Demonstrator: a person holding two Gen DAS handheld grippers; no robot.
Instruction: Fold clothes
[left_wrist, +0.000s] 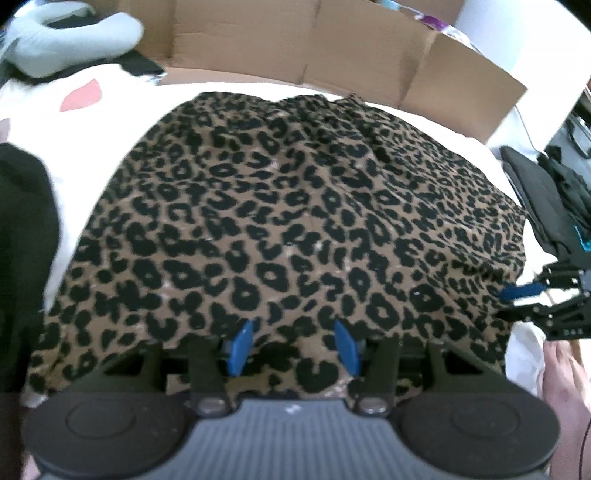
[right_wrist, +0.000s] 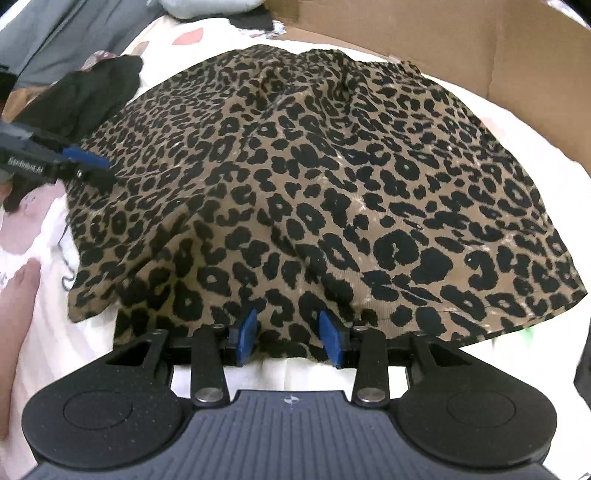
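On bed (left_wrist: 424, 118), leopard skirt (left_wrist: 288, 206) lengthwise

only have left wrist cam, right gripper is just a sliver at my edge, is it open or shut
Observer: Open. In the right wrist view the right gripper has its blue fingers apart.
Operator: any cloth between them
Observer: Yes, the near hem of the leopard-print garment lies between them, not clamped.
Operator: whats under that hem
Observer: White bedding shows just below the hem edge.
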